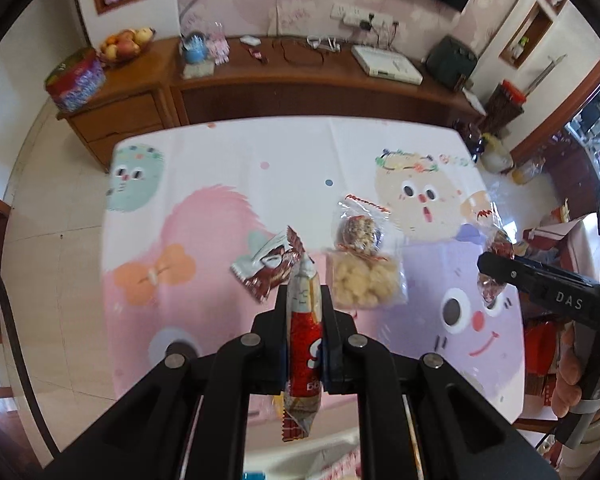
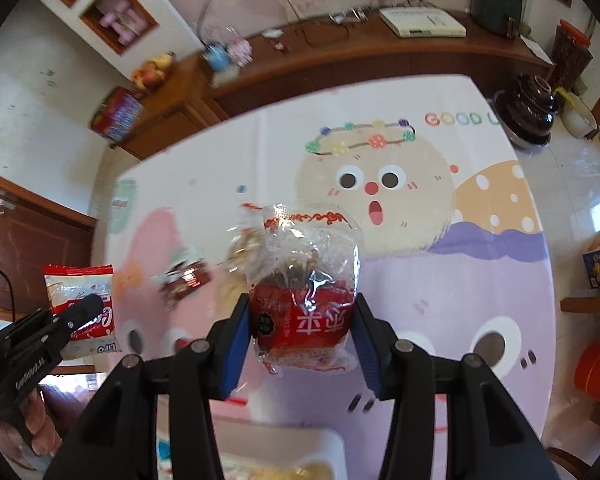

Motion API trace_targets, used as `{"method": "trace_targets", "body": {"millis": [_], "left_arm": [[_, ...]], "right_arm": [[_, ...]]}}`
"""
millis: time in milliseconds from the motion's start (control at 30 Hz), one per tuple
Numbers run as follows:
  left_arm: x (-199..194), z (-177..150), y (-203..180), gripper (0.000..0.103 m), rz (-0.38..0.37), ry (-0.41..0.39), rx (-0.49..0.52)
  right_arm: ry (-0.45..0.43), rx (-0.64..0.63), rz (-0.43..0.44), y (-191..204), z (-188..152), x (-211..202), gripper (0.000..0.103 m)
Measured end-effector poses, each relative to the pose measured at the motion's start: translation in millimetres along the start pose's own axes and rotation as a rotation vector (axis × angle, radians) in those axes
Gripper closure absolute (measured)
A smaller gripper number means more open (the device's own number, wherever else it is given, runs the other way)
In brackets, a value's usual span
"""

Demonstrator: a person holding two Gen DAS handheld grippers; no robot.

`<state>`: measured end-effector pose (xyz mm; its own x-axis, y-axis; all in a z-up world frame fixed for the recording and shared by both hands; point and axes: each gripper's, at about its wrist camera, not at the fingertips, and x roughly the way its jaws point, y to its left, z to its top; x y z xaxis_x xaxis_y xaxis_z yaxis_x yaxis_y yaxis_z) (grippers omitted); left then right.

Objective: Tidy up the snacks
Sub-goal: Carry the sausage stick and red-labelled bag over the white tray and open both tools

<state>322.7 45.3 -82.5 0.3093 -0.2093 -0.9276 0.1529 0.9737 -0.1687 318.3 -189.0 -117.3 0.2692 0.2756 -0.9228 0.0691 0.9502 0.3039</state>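
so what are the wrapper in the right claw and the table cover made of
Snack pack in the right claw: thin clear plastic film, glossy and crinkled, contents showing through, lower part printed red. Table cover: likely smooth vinyl or oilcloth with cartoon print; faint sheen, fold creases.

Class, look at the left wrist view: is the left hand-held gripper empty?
No, the left hand-held gripper is shut on a red and white snack packet.

A flat red and white snack packet (image 1: 302,344) hangs edge-on, lifted clear of the worktop. A clear bag with a red label (image 2: 303,280) is also raised. On the worktop's middle lie a brown and white wrapper (image 1: 269,267), a clear nut-cluster bag (image 1: 359,229) and, touching it, a bag of pale puffs (image 1: 365,282).
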Motion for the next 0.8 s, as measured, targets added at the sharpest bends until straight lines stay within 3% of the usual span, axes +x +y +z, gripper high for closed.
{"method": "trace_targets", "body": {"millis": [200, 467, 800], "left_arm": [[-78.5, -48.0, -3.1, 0.094, 0.015, -0.101, -0.013], [-148.0, -114.9, -15.1, 0.094, 0.036, -0.193, -0.036], [-173.3, -183.9, -35.4, 0.093, 0.080, -0.227, -0.057]], "right_arm": [[-0.072, -0.058, 0.075, 19.5, -46.1, -67.8, 0.055], [-0.141, -0.113, 0.144, 40.1, -113.7, -132.9, 0.055], [-0.194, -0.150, 0.117, 49.1, -181.2, -168.7, 0.055]]}}
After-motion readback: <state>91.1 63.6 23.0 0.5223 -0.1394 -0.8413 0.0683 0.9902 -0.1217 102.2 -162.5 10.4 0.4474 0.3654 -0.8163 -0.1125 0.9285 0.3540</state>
